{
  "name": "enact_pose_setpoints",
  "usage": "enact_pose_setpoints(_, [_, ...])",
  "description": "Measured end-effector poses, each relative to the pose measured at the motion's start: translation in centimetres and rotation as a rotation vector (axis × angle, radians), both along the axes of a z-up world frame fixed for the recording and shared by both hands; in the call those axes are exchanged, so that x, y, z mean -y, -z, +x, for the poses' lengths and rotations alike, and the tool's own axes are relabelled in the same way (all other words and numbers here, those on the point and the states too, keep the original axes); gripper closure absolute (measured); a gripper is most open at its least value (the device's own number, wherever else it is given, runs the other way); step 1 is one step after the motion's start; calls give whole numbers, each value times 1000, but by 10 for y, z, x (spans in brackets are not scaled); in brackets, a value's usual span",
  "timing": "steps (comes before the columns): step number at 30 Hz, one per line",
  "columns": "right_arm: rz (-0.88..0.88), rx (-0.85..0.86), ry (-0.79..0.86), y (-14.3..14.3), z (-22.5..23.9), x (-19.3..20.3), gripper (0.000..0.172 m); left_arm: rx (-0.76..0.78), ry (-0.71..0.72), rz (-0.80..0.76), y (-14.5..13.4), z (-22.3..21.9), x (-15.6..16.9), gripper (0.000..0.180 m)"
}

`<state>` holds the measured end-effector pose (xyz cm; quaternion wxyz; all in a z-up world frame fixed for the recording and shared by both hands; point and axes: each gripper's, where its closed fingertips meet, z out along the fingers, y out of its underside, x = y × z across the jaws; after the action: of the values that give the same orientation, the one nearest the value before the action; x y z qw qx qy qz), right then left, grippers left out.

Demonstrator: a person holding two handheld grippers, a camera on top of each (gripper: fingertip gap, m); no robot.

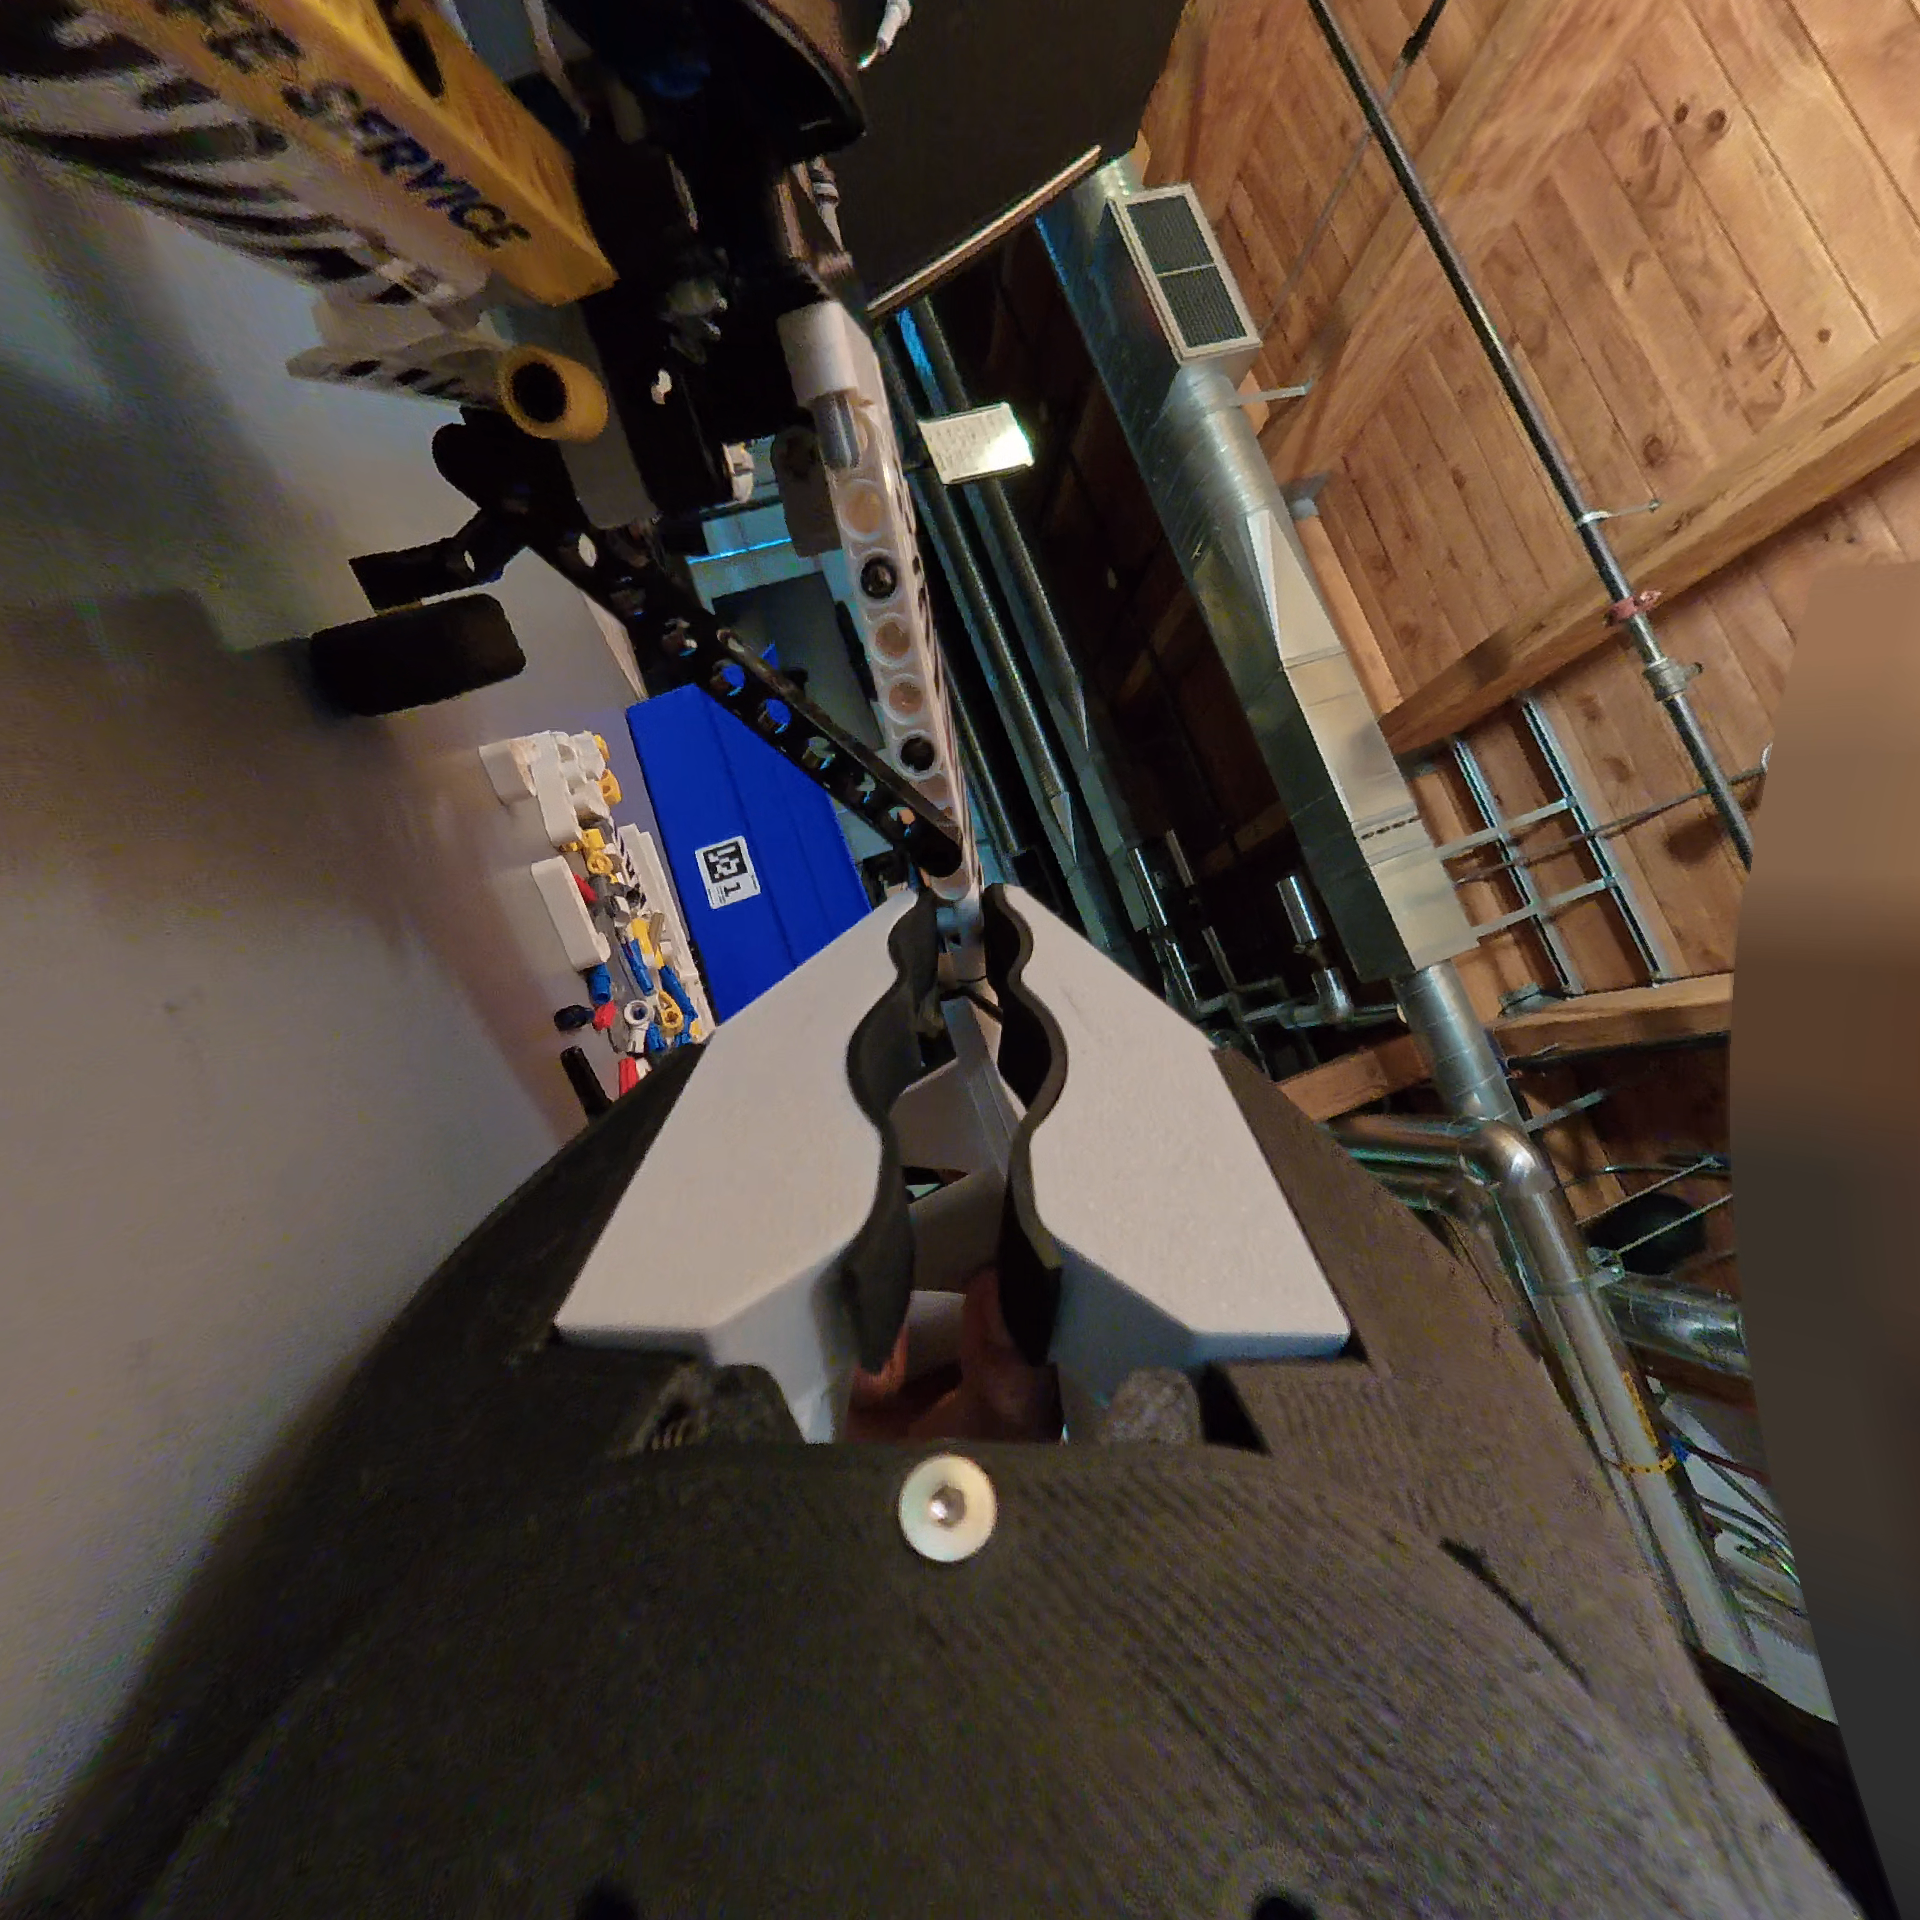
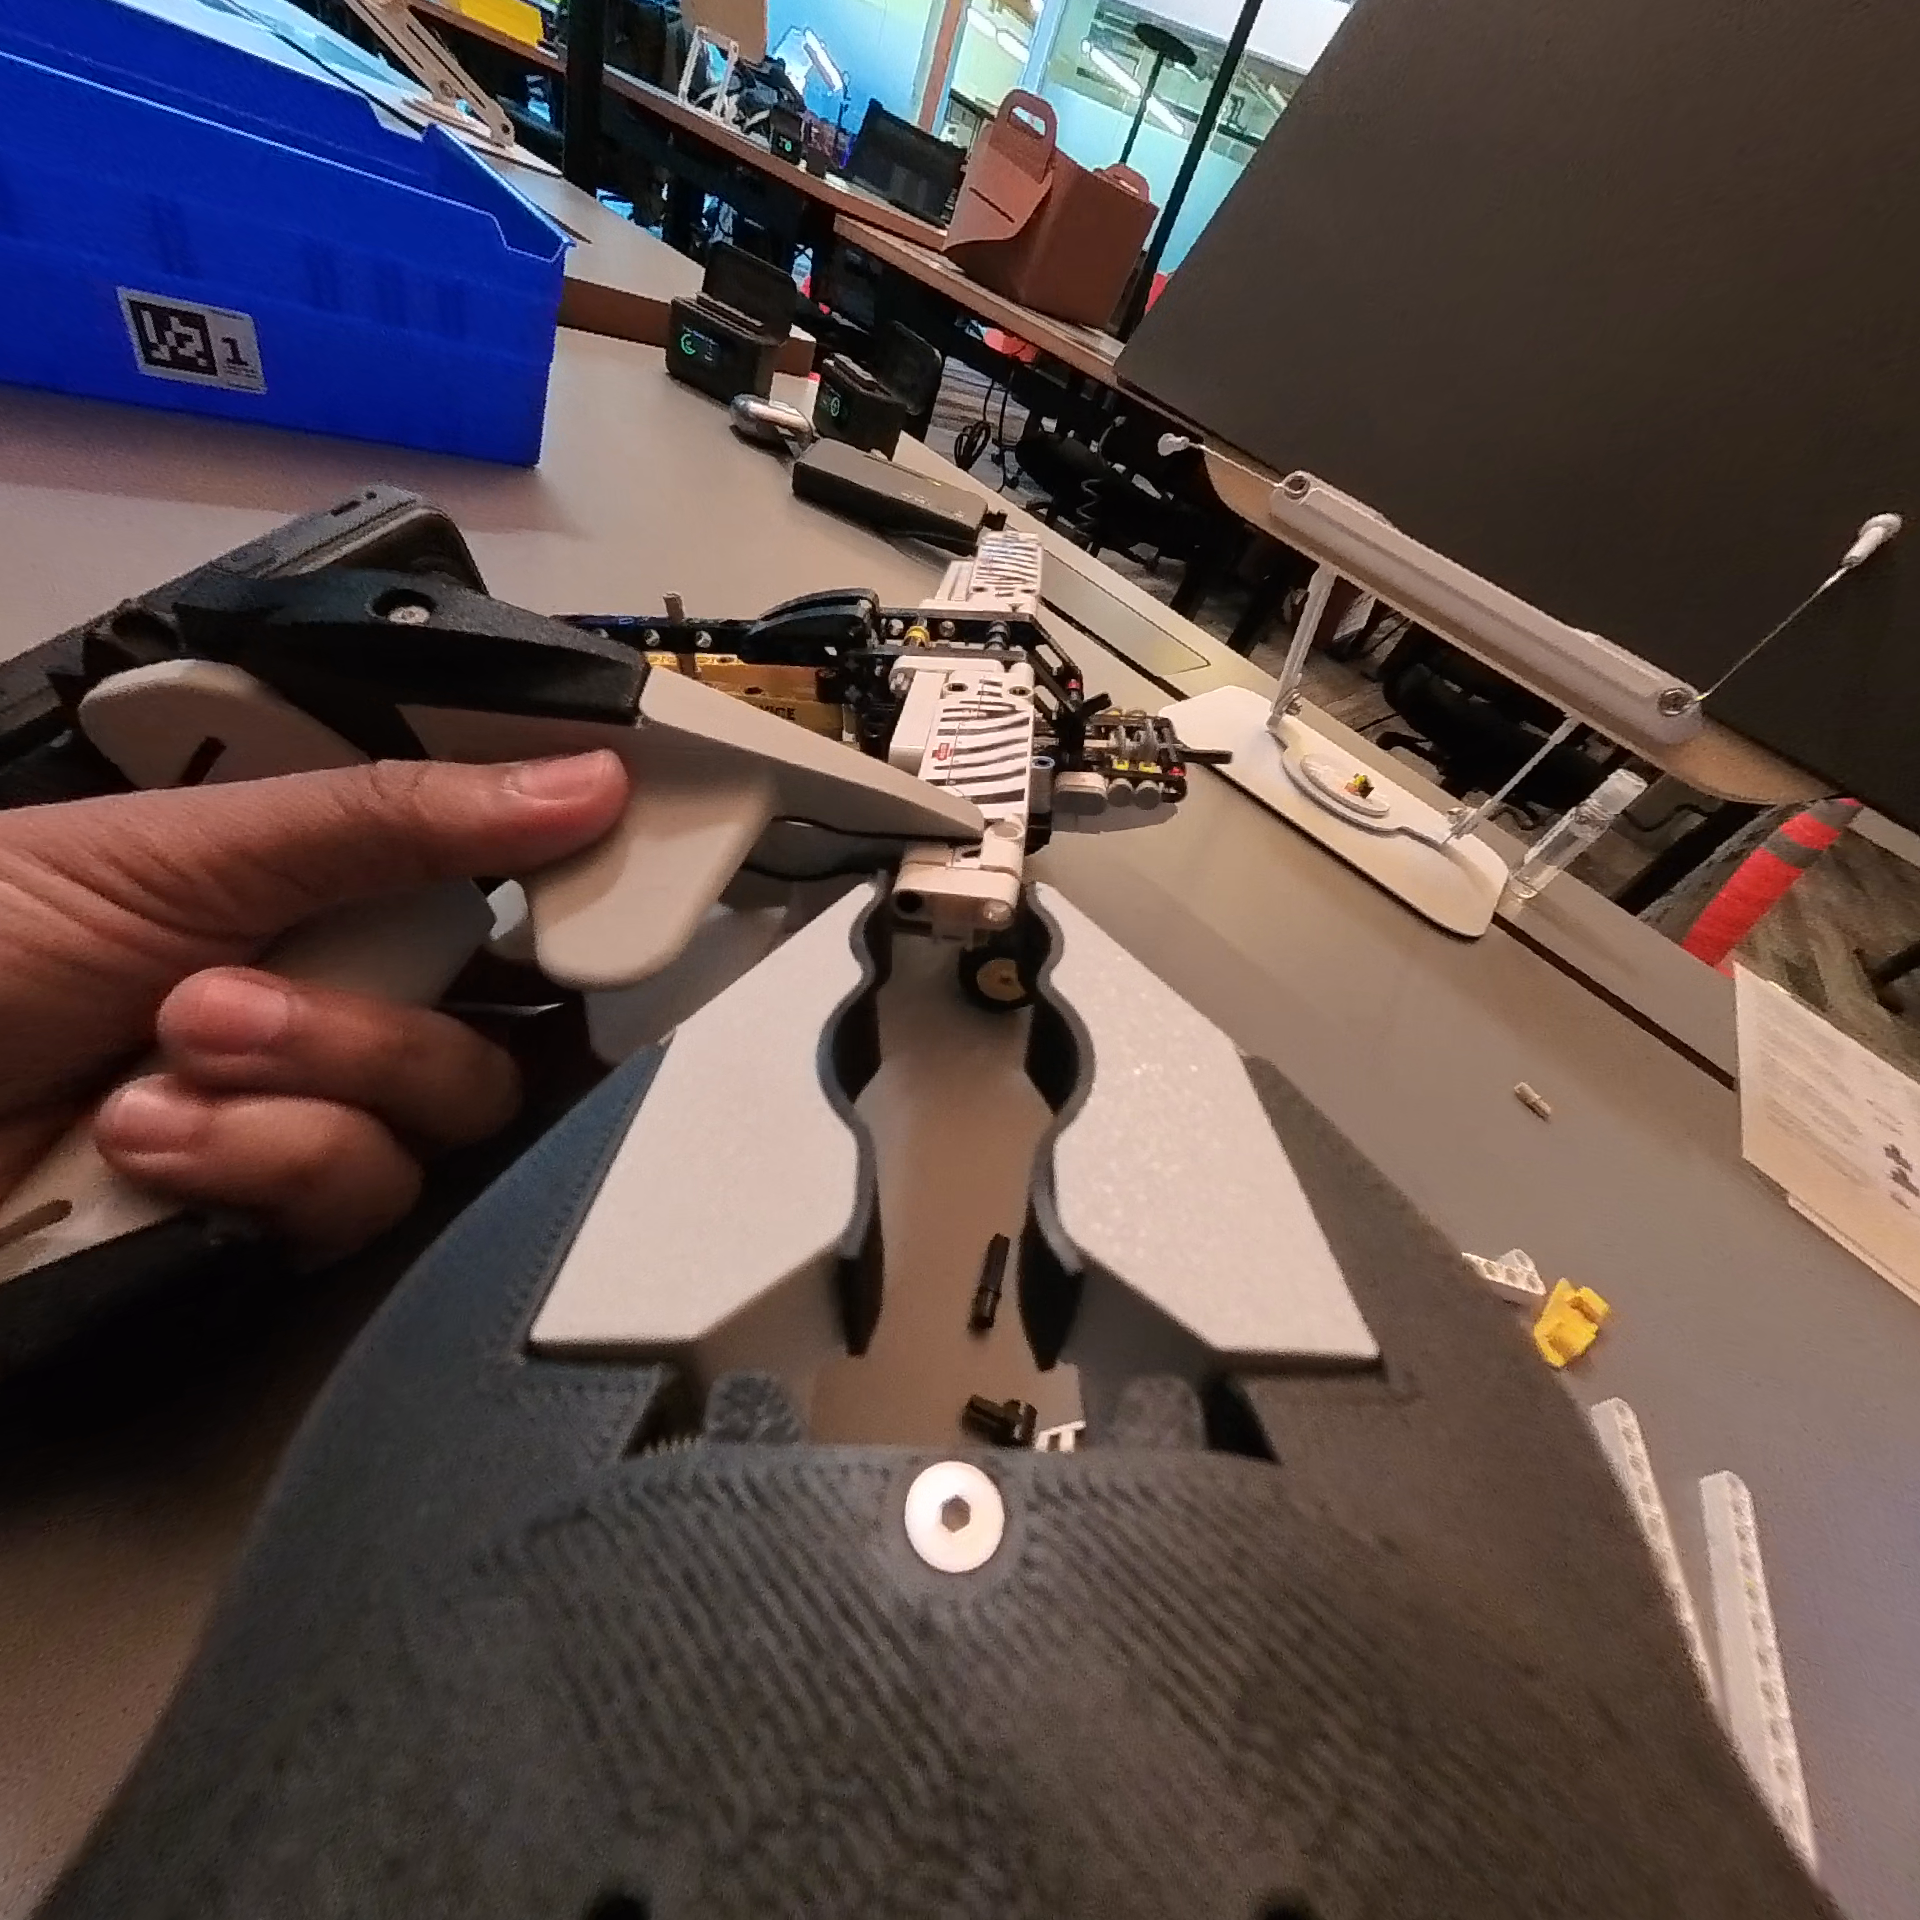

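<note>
Spanning mid-frame in the right wrist view, a brick-built vehicle model (image 2: pixel 966 717) lies on the grey tabletop (image 2: pixel 1299 935), long axis running from lower centre toward upper centre. White panels with black zebra stripes, black beam frame, a yellow panel with printed lettering, a small black wheel with yellow hub. Left gripper (image 2: pixel 966 831) fingers clamped together on a thin white beam at the model's near end. Right gripper (image 2: pixel 956 935) fingers apart, flanking that near end, contact not clear. Blue bin (image 2: pixel 312 260) with a square-coded sticker, upper left.
</note>
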<state>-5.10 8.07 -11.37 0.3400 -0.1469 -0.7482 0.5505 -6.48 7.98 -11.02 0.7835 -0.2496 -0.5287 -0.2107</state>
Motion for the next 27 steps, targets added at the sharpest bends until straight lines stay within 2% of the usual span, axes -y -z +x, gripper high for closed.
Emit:
enact_pose_setpoints(3, [-1,-6,-7,-1,2,0,150,2,-3,2,0,0,0,178])
enact_pose_setpoints(6, [-36,8,10,-2,5,-15,150,-29,-93,80,-7,-7,30,176])
enact_pose_setpoints(7, [-51,43,8,1,6,-20,150,-32,-100,18,-5,-9,34,175])
enact_pose_setpoints(9, [-105,72,-3,-1,8,-28,150,-37,-110,23,-6,-9,40,176])
enact_pose_setpoints(17, [-127,27,-114,-8,21,-15,150,-5,-66,47,-3,-9,38,176])
enact_pose_setpoints(19, [-127,30,-130,-8,22,-13,150,9,-59,34,-1,-6,36,167])
enact_pose_setpoints(23, [-178,43,-170,-13,26,-13,149,-4,-21,-55,1,14,25,147])
enact_pose_setpoints(27, [-213,77,-195,-14,26,-13,149,-79,-39,-170,-3,41,18,146])
